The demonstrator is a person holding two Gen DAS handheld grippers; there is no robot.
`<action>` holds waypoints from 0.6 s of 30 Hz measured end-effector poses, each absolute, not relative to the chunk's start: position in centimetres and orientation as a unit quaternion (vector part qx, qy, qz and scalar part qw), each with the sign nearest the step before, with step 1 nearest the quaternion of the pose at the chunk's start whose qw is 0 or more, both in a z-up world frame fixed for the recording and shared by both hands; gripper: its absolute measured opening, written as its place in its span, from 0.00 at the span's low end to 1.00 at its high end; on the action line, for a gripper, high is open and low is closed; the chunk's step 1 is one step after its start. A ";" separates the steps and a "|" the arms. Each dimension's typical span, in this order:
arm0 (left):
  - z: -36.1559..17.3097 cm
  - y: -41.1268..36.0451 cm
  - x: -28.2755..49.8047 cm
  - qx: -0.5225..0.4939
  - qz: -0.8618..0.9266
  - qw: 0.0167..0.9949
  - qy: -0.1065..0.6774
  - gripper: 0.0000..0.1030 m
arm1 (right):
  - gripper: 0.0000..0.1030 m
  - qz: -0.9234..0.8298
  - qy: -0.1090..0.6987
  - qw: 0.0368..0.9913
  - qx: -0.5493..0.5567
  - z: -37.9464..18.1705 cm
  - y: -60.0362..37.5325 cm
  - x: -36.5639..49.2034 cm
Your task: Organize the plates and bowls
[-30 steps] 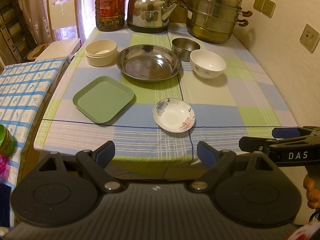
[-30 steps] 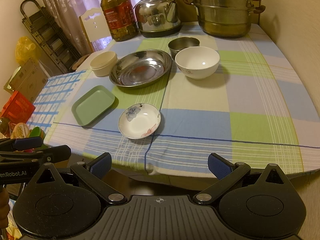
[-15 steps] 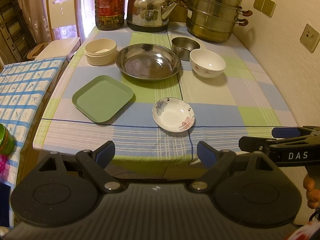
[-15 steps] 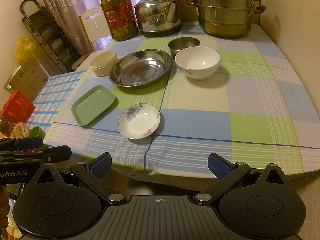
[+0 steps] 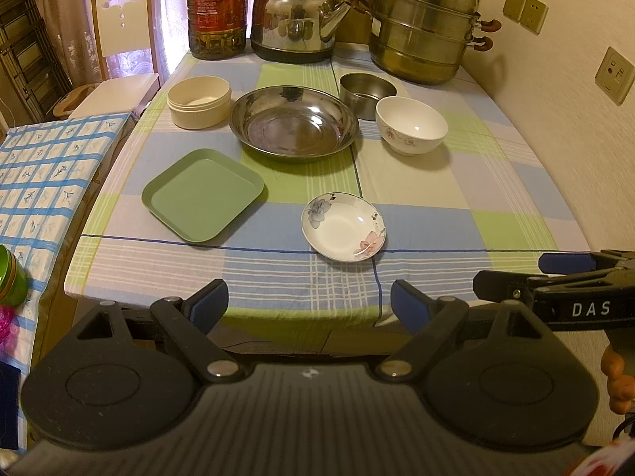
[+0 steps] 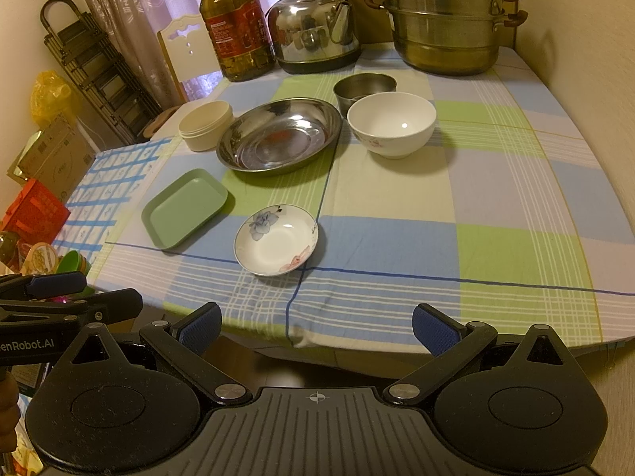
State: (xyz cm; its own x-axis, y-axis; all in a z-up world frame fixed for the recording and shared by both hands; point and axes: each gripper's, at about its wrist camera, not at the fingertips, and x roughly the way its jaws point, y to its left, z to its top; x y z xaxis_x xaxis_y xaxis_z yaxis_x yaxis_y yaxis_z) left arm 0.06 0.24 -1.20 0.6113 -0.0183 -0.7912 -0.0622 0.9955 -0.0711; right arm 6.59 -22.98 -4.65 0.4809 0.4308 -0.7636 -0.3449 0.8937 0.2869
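Left gripper [image 5: 309,301]: spread, empty, bottom of frame, short of the table edge.
Right gripper [image 6: 316,327]: spread, empty.
Saucer [image 5: 343,227]: centre, nearest.
Green tray [image 5: 202,195]: left of centre.
Steel dish [image 5: 293,123]: behind, among three bowls.
Kettle [image 5: 295,20]: top, beside the steamer pot [image 5: 424,35].

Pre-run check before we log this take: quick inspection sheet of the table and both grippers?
Surface: checked tablecloth, flat.
Job's things: green tray, floral dish, steel plate, white bowl, steel cup, cream tub; all separate, unstacked.
Clutter: oil bottle, kettle, steamer pot at far edge.
Grippers: left gripper and right gripper open, short of table.
Cables: nothing seen.
Surroundings: chair, wall sockets.
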 end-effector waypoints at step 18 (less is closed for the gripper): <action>-1.4 -0.2 0.3 -0.048 0.013 0.894 0.445 0.85 | 0.99 0.226 0.457 0.859 0.047 -4.8 -23.2 6.8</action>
